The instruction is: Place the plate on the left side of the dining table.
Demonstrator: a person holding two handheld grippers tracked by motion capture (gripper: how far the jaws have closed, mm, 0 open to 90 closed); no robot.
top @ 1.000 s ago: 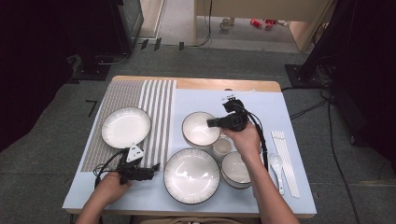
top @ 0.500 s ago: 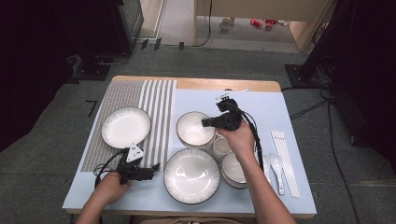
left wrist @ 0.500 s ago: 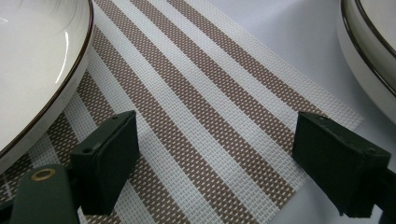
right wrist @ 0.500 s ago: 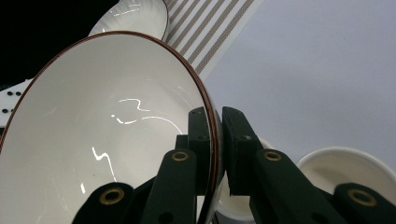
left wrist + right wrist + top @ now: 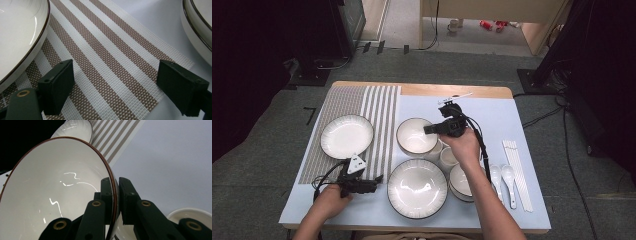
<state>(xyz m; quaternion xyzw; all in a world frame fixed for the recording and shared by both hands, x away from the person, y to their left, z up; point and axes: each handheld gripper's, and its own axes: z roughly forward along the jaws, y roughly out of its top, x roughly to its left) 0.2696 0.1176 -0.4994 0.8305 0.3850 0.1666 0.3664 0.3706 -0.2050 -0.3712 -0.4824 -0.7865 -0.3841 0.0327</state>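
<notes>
Right hand-held gripper (image 5: 115,195) clamped on bowl (image 5: 416,135) rim, one jaw inside, one outside; bowl shifted slightly left and toward the striped mat (image 5: 377,120) over the last second, now raised and tilted above a cup (image 5: 447,157), beside the big plate (image 5: 417,187). Likely mid-transfer, bowl carried rather than set down. Left hand-held gripper (image 5: 115,85) unchanged: jaws wide apart, holding nothing, low over the mat corner on the desk (image 5: 492,115).
</notes>
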